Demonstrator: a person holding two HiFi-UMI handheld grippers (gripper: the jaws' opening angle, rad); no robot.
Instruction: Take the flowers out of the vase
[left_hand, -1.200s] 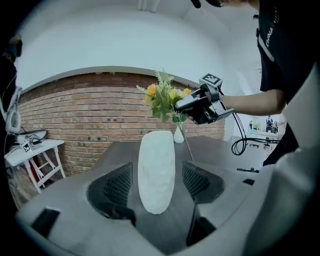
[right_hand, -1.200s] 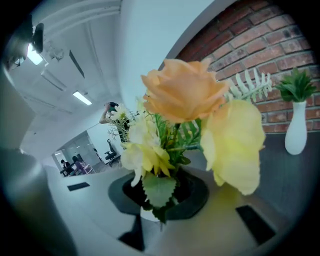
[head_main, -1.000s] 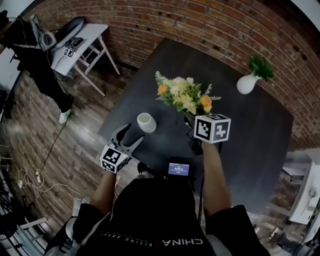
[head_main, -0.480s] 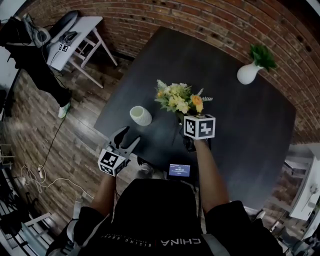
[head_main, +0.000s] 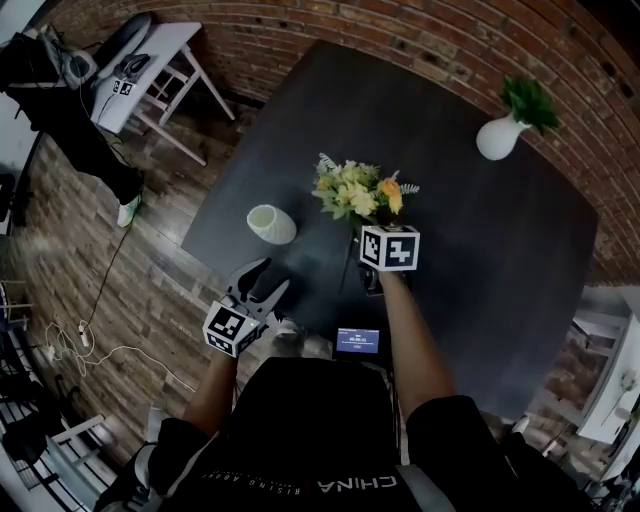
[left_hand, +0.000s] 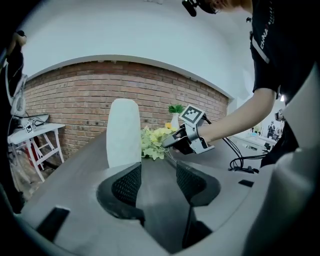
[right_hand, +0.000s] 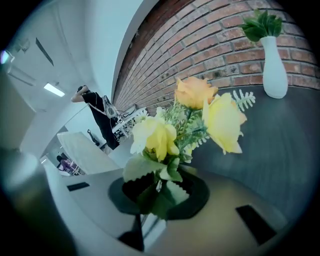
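Observation:
My right gripper (head_main: 363, 240) is shut on the stems of a bouquet of yellow and orange flowers (head_main: 357, 190), low over the dark table (head_main: 480, 250). In the right gripper view the flowers (right_hand: 190, 125) rise from between the jaws of my right gripper (right_hand: 157, 192), leaves covering the pads. The white vase (head_main: 270, 224) stands upright with nothing in it, left of the bouquet. My left gripper (head_main: 268, 277) sits just short of the vase (left_hand: 124, 132), its jaws closing with nothing between them. The left gripper (left_hand: 157, 175) view also shows the flowers (left_hand: 155, 142) in the right gripper (left_hand: 172, 140).
A second white vase with a green plant (head_main: 500, 135) stands at the table's far right corner. A small device with a screen (head_main: 357, 340) lies at the near table edge. A white side table (head_main: 150, 70) and a person in black (head_main: 60, 110) are at the far left.
The right gripper has sunk towards the table with the bouquet. The left gripper has drawn back from the vase and its jaws have narrowed.

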